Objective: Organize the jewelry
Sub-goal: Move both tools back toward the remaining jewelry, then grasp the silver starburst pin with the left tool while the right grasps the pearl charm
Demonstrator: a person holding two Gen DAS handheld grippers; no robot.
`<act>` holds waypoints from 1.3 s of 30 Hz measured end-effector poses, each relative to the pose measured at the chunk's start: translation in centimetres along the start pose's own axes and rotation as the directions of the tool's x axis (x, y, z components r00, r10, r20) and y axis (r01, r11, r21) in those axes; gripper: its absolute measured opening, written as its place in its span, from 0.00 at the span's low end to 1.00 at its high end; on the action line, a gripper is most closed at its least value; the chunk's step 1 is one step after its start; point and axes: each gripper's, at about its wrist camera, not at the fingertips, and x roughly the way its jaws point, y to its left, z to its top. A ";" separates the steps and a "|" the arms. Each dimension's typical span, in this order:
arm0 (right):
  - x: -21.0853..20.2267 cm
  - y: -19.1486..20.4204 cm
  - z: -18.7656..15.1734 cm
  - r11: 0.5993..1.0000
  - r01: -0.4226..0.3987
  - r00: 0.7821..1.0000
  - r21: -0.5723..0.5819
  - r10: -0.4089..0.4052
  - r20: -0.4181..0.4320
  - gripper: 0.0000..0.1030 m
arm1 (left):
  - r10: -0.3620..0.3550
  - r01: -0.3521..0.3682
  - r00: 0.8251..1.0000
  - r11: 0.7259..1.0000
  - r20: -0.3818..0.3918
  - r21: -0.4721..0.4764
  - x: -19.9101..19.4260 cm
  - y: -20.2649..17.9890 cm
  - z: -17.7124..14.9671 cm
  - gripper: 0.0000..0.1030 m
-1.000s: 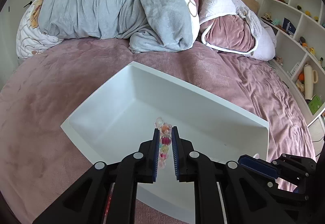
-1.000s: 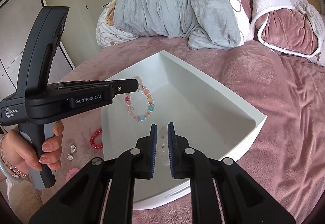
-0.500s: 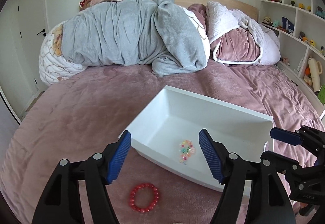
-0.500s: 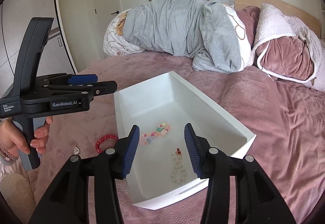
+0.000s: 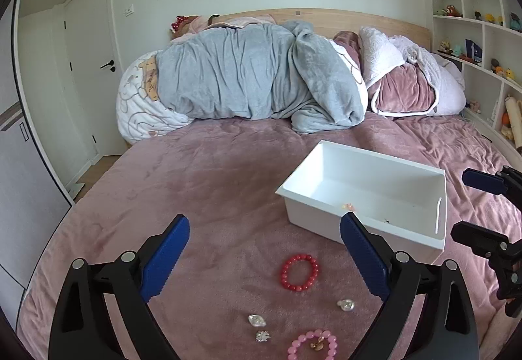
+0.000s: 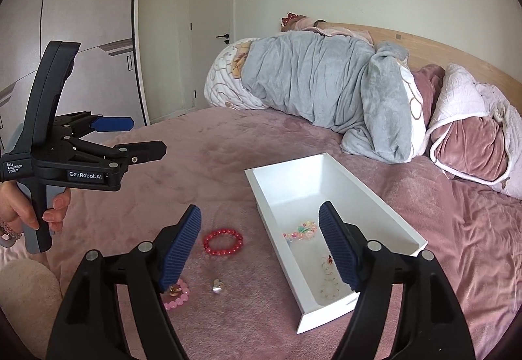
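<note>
The white bin (image 6: 375, 196) is lying on the pink bedspread (image 5: 212, 183), its long axis running from near the grippers toward the pillows. The left gripper (image 5: 264, 257) and right gripper (image 6: 259, 249) are both opening, empty. Only the right view is showing the multicoloured bracelet (image 6: 301, 229) and pale necklace (image 6: 329, 281) inside; only the left is showing two small brooches (image 5: 257, 327)
</note>
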 end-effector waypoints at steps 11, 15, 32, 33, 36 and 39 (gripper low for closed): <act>0.1 4.6 -3.8 0.997 -0.024 0.998 -0.070 0.020 -0.059 0.78 | 0.038 -0.036 0.999 0.998 0.024 -0.054 -3.3 3.2 -7.2 0.94; 1.2 5.8 -5.3 0.994 -0.076 0.993 -0.079 0.069 -0.091 0.76 | 0.015 -0.014 1.000 0.996 0.005 -0.090 -2.8 3.8 -9.9 0.94; 10.4 10.8 -9.9 0.956 -0.288 0.908 -0.053 0.255 -0.334 0.40 | -0.074 0.055 0.984 0.991 -0.163 -0.121 5.1 4.8 -16.9 0.77; 11.0 11.0 -10.2 0.954 -0.296 0.901 -0.047 0.262 -0.345 0.40 | -0.076 0.057 0.982 0.992 -0.173 -0.113 5.6 4.7 -17.1 0.77; 12.7 11.4 -10.9 0.953 -0.299 0.885 -0.045 0.260 -0.387 0.35 | -0.078 0.063 0.979 0.994 -0.187 -0.088 7.0 4.2 -17.5 0.77; 14.1 11.5 -11.7 0.955 -0.293 0.869 -0.037 0.250 -0.427 0.35 | -0.089 0.073 0.975 0.994 -0.204 -0.087 8.3 3.9 -17.8 0.74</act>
